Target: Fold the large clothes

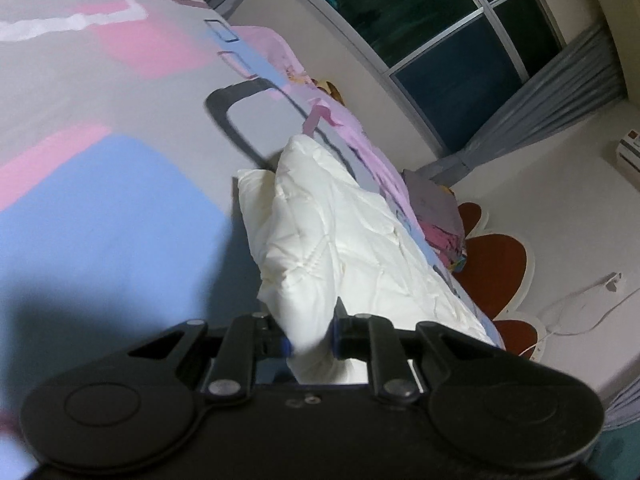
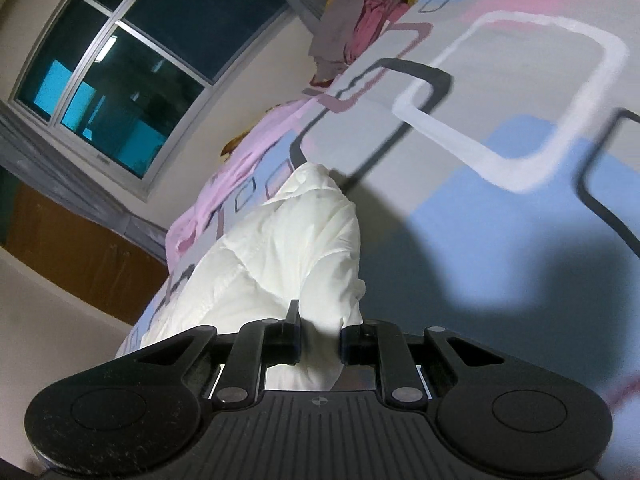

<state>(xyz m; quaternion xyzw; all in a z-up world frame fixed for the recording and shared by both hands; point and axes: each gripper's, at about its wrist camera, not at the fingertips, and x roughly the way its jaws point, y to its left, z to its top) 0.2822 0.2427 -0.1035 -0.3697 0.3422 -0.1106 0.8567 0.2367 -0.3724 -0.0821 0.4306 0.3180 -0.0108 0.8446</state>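
Both grippers clamped on the same white quilted garment (image 1: 332, 240), looks like a padded jacket or similar, exact type unclear. Left gripper (image 1: 312, 338) has its jaws pinched on a bunched white edge at 6 o'clock of the left wrist view; right gripper (image 2: 320, 344) likewise closed on a white fold at 6 o'clock of its own view, fabric visibly squeezed between the pads. Garment runs from each gripper up toward 12 o'clock across the bed, lying on the patterned bedsheet (image 1: 100, 128) with grey, pink and blue blocks. Its far end is rumpled, near a pink cloth (image 1: 280, 64) at about 1 o'clock in the left view. Pile of other clothes (image 2: 356, 36) at 12 o'clock in the right view, well apart from the garment. Window (image 2: 120, 80) at 10 o'clock there. Step in hand, by my read: near edge is grasped at two points for a fold-over. Next move calls for carrying both corners together toward the far end, keeping the edge taut and level, laying it flat before letting go. Risk: thick fabric slipping or bunching unevenly.
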